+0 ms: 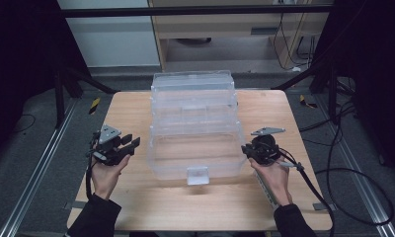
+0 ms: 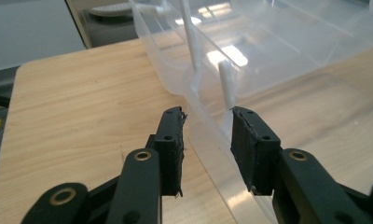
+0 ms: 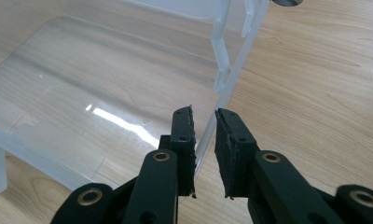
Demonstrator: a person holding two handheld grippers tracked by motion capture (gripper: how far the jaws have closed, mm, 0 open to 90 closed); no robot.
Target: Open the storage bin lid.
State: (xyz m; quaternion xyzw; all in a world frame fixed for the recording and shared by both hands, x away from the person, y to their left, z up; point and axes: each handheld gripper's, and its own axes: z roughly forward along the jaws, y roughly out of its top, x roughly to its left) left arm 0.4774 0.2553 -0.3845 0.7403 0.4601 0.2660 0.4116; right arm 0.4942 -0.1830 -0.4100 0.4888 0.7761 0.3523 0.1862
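A clear plastic tiered storage box (image 1: 193, 123) stands open in the middle of the wooden table (image 1: 131, 106), its trays stepped back and a white latch (image 1: 197, 175) at the front. My left gripper (image 1: 131, 143) is held just left of the lowest tray, open. In the left gripper view the tray's rim (image 2: 208, 100) runs toward the wide gap of that gripper (image 2: 208, 135). My right gripper (image 1: 246, 149) is at the tray's right edge. In the right gripper view its jaws (image 3: 204, 135) stand a narrow gap apart, with the thin side wall (image 3: 224, 88) between them.
Cables (image 1: 334, 173) trail off the table's right side onto the floor. Wooden furniture (image 1: 225, 29) and dark frame legs stand beyond the far edge. Bare tabletop lies in front of the box and on both sides of it.
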